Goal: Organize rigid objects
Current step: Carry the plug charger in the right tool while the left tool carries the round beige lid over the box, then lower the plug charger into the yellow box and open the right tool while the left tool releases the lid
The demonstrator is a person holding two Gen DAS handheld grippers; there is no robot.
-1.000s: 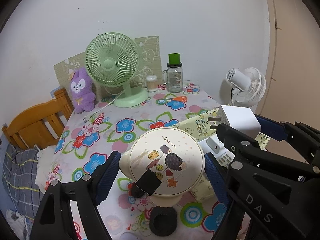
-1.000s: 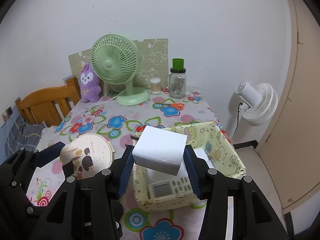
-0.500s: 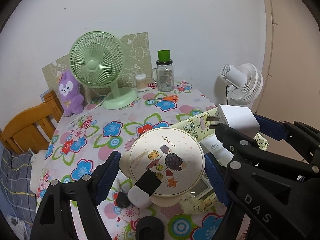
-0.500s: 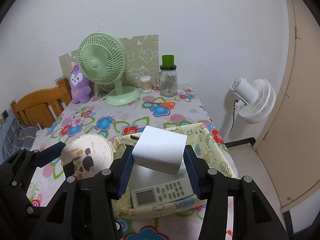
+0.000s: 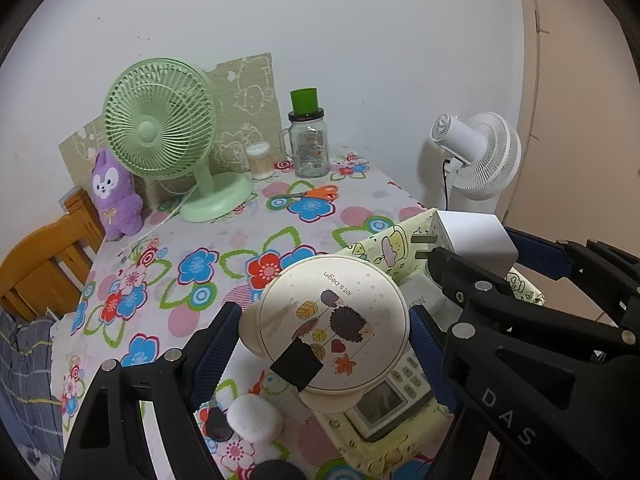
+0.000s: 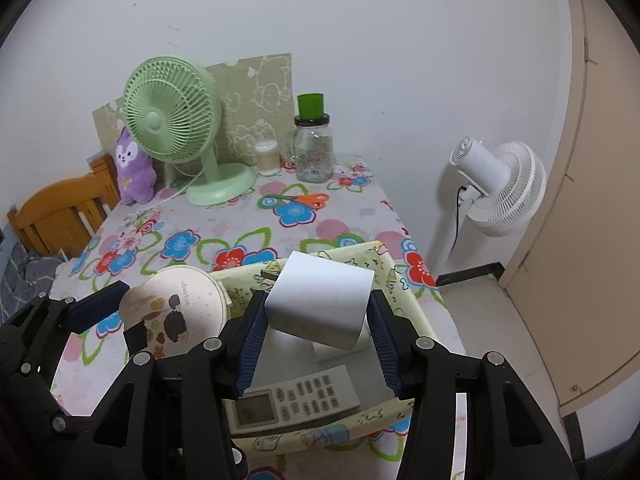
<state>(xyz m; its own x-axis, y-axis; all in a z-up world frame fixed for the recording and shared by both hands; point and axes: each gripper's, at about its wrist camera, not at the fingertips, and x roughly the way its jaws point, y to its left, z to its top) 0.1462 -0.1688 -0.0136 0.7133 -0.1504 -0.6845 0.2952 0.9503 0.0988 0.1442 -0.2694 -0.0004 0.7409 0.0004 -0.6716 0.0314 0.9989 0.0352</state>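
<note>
My left gripper (image 5: 324, 332) is shut on a round cream box with a hedgehog picture (image 5: 332, 328), held above the left edge of a yellow fabric basket (image 5: 384, 444). The round box also shows in the right wrist view (image 6: 176, 312). My right gripper (image 6: 316, 320) is shut on a white plug adapter (image 6: 320, 304), held over the basket (image 6: 360, 420). The adapter shows in the left wrist view (image 5: 472, 236) with its prongs pointing left. A white remote control (image 6: 292, 400) and a white block lie in the basket.
On the flowered table stand a green desk fan (image 5: 168, 136), a purple plush toy (image 5: 114, 196), a glass jar with a green lid (image 5: 308, 140), a small cotton-swab jar (image 5: 260, 160) and orange scissors (image 5: 312, 192). A white floor fan (image 6: 500, 188) stands right of the table. A small white case (image 5: 254, 418) lies below my left gripper.
Both grippers have moved right and a little forward with their loads. The round box now hangs over the basket's left edge, and the adapter sits further over the basket.
</note>
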